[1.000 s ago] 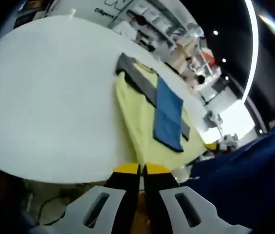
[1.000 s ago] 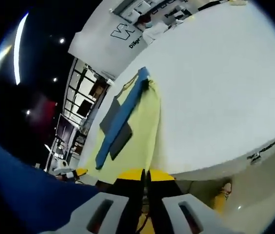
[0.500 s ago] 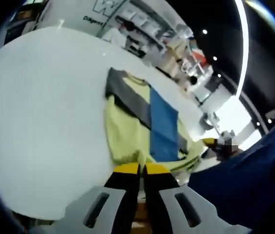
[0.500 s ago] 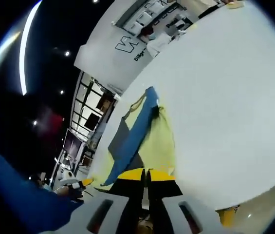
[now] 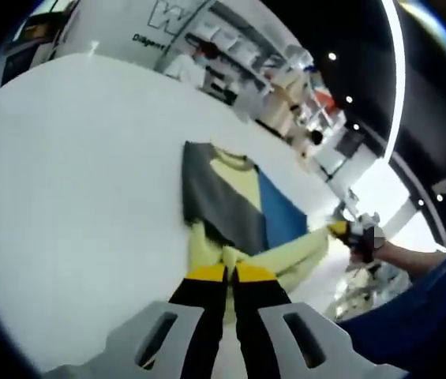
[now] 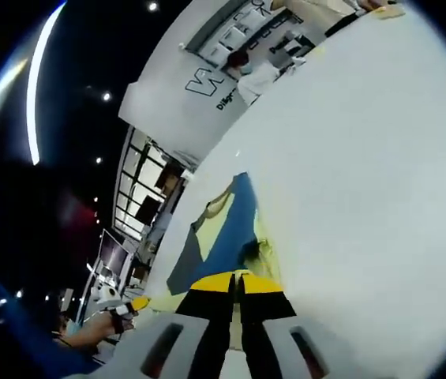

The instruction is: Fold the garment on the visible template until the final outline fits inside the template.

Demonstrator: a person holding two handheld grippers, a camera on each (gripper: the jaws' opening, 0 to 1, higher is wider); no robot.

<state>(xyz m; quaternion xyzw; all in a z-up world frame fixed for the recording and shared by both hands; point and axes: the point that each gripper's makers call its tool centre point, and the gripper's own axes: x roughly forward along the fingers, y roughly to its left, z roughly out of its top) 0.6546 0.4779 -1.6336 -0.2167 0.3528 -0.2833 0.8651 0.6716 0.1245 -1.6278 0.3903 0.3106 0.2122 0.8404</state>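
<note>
Compared with a second ago, the yellow garment point(image 5: 230, 237) no longer hangs over the near edge of the white table point(image 5: 73, 197): its lower part has been carried up onto the tabletop and now lies bunched in soft folds just ahead of the jaws in the left gripper view. The yellow cloth that ran long and flat down the table has shortened, and the grey panel point(image 5: 211, 197) and blue panel point(image 5: 282, 213) sit closer to the camera.

The left gripper point(image 5: 230, 272) has its yellow-tipped black jaws pressed nearly together, pinching a fold of the yellow fabric at its near edge. The right gripper point(image 6: 237, 282) shows the same narrow stance, its tips closed on the crumpled hem of the garment point(image 6: 238, 245) where the yellow cloth meets the blue panel point(image 6: 234, 229). In the left gripper view the other gripper point(image 5: 353, 233) appears at the right, held by a hand point(image 5: 392, 254) at the far end of a stretched yellow fold.

The garment is soft knit cloth with a ribbed neckline point(image 5: 230, 158) at its far end; the table surface is smooth, matte and plain white. A blue sleeve point(image 5: 436, 316) fills the lower right of the left gripper view.
</note>
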